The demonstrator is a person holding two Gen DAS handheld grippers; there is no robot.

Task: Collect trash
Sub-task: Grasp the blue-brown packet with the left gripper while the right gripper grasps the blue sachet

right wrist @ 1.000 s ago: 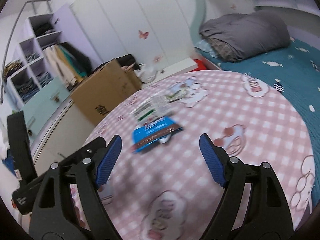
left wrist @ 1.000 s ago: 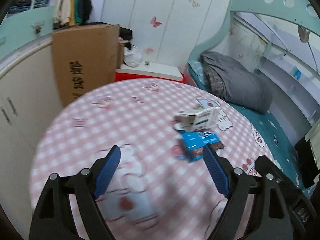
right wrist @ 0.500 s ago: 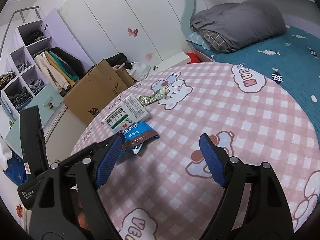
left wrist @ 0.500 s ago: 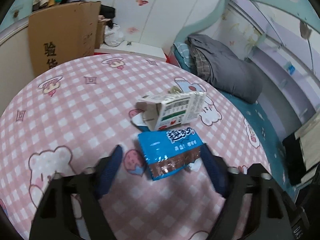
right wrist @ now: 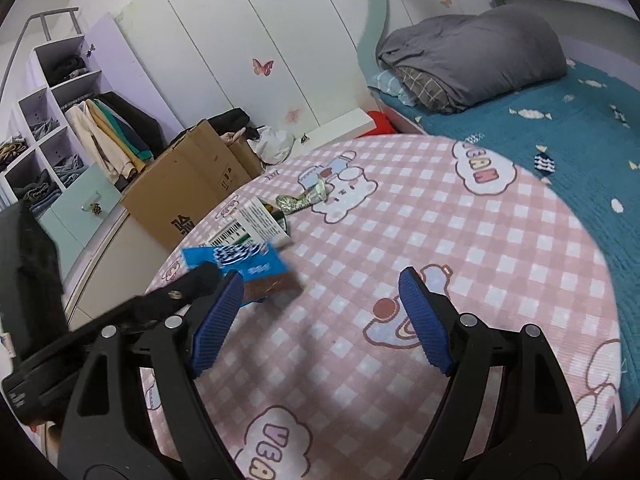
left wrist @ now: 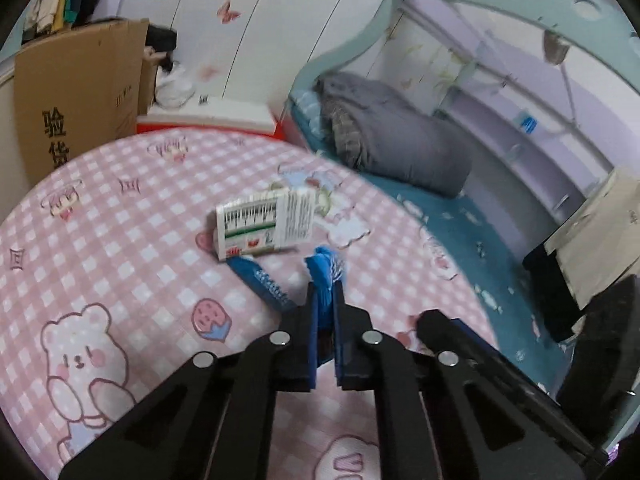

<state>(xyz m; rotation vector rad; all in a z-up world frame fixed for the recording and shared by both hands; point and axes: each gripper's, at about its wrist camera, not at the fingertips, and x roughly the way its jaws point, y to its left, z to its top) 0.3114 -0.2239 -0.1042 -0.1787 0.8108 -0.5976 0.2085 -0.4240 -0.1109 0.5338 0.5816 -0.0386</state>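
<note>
My left gripper is shut on a blue snack wrapper, which folds up between the pads; its loose end trails on the pink checked table. In the right wrist view the same wrapper hangs from the left gripper's black arm. A white and green carton lies just beyond it on its side, also seen in the right wrist view. A crumpled greenish wrapper lies farther back. My right gripper is open and empty above the table.
The round table has a pink checked cloth with cartoon prints. A cardboard box stands behind it by the wardrobe. A bed with a grey duvet and teal sheet borders the table's right side.
My left gripper has closed on the blue wrapper and lifted one end off the table. The right gripper has stayed open and shifted slightly closer to the table.
</note>
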